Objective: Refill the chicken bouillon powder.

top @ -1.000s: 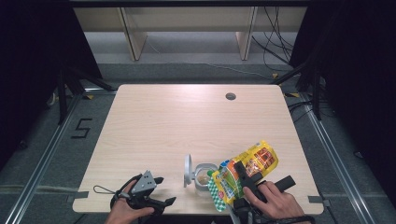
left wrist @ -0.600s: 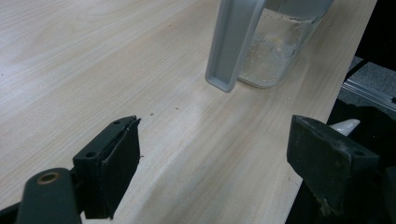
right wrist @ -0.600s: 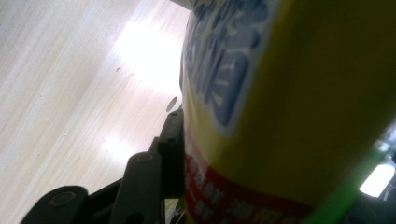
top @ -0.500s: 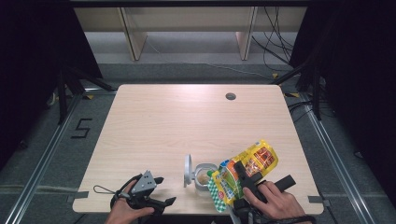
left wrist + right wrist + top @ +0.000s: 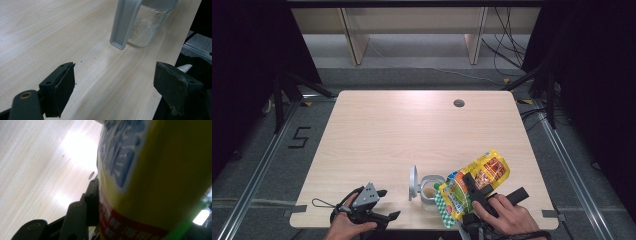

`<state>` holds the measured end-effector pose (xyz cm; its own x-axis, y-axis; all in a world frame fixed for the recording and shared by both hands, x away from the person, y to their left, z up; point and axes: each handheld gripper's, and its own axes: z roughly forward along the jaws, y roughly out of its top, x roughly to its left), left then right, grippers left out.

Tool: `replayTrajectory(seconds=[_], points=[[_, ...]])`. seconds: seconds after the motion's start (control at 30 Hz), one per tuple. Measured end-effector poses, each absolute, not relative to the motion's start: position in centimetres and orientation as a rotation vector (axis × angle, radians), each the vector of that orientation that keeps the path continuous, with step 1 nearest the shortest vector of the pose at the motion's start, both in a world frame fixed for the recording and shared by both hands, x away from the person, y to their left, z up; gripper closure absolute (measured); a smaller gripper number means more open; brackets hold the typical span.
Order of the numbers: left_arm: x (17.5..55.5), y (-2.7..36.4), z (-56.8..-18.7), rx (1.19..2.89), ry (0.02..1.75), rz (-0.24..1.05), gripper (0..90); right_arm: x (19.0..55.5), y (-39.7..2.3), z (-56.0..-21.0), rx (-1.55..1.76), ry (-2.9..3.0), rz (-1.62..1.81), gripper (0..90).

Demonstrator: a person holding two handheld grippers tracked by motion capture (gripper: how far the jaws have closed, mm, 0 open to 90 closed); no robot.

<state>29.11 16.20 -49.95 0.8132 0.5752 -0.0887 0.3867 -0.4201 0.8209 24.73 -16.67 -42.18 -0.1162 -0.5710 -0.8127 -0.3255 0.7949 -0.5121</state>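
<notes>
A yellow snack bag (image 5: 479, 179) with red and green print hangs tilted over a clear container (image 5: 431, 189) near the table's front edge. My right gripper (image 5: 494, 190) is shut on the bag; in the right gripper view one finger (image 5: 92, 195) presses the bag's (image 5: 155, 170) side and the other is hidden behind it. The container's grey lid (image 5: 413, 182) stands flipped up on its left side. My left gripper (image 5: 387, 204) rests at the front left, open, with nothing between its jaws. In the left gripper view (image 5: 116, 75) it faces the container (image 5: 147, 27) and the lid (image 5: 125, 22), well short of them.
The light wooden table (image 5: 412, 130) has a round cable hole (image 5: 459, 103) at its back right. Its front edge runs right by both hands. Wooden shelving legs (image 5: 357, 42) and cables stand beyond the far edge. A "5" (image 5: 299, 136) is marked on the floor at left.
</notes>
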Motion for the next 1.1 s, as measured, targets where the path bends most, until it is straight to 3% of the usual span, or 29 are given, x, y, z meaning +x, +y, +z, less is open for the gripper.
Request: replayTrajectory(seconds=[1.1], points=[[29.0, 16.1, -50.0, 2.061, 0.730, 0.237, 16.9, 24.8, -16.7, -41.4, -0.707, 1.736, -0.249, 61.5]])
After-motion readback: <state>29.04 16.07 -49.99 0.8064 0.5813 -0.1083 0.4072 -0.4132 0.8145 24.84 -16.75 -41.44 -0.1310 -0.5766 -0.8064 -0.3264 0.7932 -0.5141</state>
